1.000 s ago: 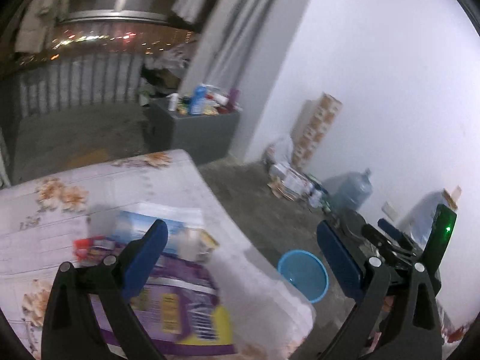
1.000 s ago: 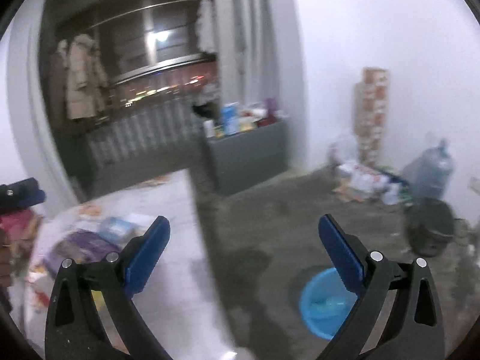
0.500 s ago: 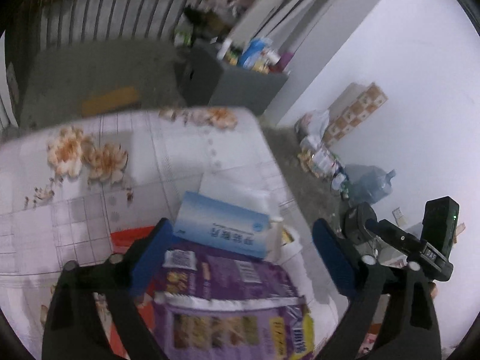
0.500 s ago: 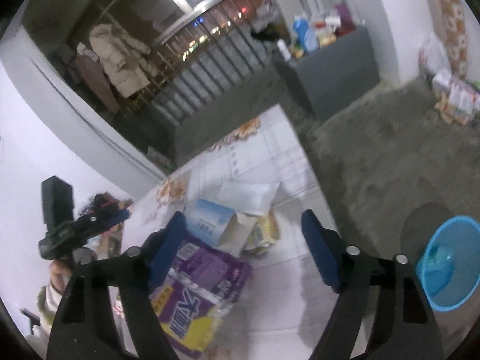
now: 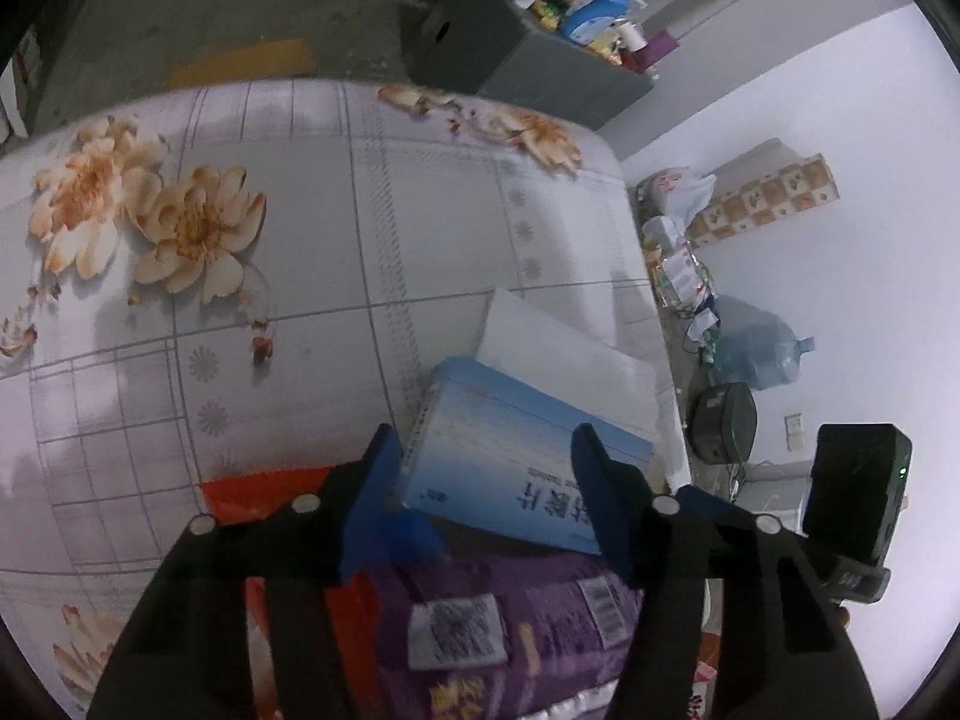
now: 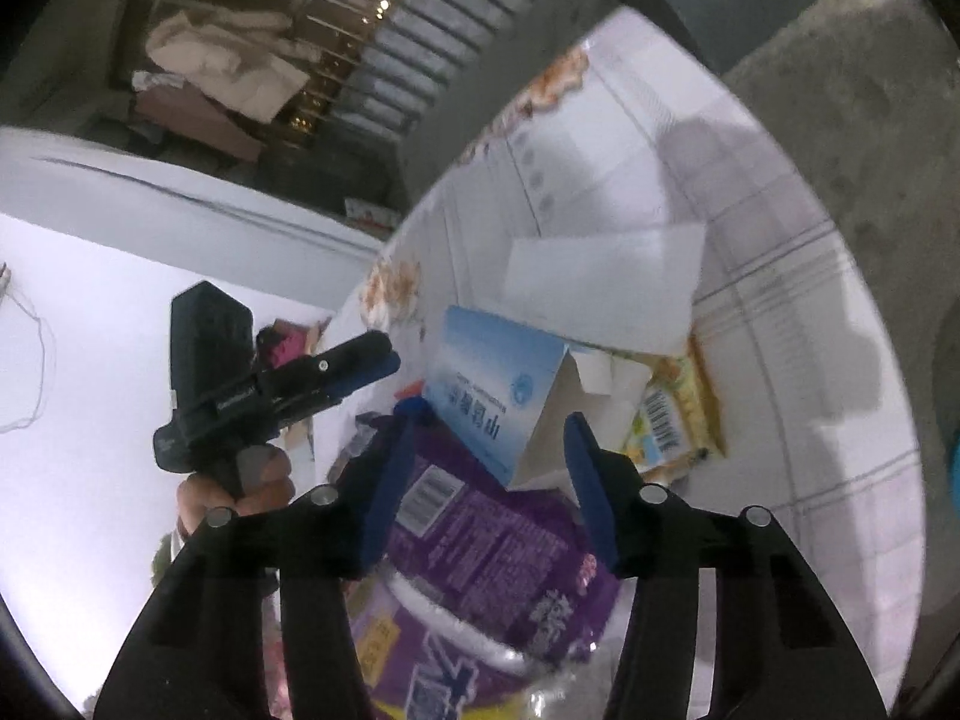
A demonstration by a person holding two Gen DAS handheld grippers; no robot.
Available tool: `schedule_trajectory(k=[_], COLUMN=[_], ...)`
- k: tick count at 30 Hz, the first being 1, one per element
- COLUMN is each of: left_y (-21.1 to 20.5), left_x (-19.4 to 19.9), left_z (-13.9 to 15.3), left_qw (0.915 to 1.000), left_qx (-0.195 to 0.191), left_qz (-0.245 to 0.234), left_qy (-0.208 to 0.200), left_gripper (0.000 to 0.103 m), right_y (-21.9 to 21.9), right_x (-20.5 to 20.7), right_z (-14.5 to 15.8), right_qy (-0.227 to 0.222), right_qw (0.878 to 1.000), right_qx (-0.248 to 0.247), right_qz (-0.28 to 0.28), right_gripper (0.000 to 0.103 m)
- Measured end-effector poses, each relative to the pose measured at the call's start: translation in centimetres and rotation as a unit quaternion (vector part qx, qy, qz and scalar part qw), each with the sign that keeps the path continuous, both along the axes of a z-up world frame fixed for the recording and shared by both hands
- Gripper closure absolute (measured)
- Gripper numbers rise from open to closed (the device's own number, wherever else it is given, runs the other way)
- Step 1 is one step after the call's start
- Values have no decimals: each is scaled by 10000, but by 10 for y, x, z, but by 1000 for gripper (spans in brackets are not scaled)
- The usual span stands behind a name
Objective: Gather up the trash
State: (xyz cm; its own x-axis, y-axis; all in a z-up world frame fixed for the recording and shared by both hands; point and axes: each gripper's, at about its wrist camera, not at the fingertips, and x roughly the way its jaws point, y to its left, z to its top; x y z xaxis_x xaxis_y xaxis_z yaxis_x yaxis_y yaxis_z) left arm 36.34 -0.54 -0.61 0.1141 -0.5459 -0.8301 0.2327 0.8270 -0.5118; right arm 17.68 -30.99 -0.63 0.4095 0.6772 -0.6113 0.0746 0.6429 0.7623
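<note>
Trash lies heaped at the near edge of the flower-patterned desk [image 5: 312,252]: purple bag [image 6: 480,546] lowest, blue carton [image 5: 510,462] resting on the bag's far end, white sheet [image 6: 606,282] just beyond the carton, yellow wrapper [image 6: 672,414] beside the carton's open flap. Left tongs [image 5: 489,450] part-open and just been closing, blue pads either side of the carton, contact uncertain. Right tongs [image 6: 489,438] likewise half-closed, just been closing, hovering over bag and carton, nothing gripped.
</note>
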Motion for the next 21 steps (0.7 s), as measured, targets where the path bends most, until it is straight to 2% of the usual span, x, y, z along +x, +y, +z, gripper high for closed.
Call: schedule_trajectory(k=[7,10,11,12,16,21], left_y=[-1,-2,-2,-2,-1,-5], left_x=[4,5,5,5,3,1], left_z=[-13,-16,-15,-15,-1,31], left_qw=[9998,9997,9997,9997,9999,9988], left_qx=[-75,-76,-82,-84,-143,-231], left_qz=[24,47,54,62,68,-25], left_qy=[193,229,230,220,49,-438], left_gripper=[55,57,58,58,58,58], right_y=[9,8,6,5,-4,-27], right_x=[7,7,6,6,-1,-19], right_z=[-14,-19,-20,-20,-12,18], right_qy=[275,341,364,362,151,-358], right_qw=[9994,9986,9979,9975,9942,9915], right_qx=[216,408,541,606,1060,1239], right_qz=[62,66,48,31,20,-192], right_gripper=[63,78,89,95,101,103])
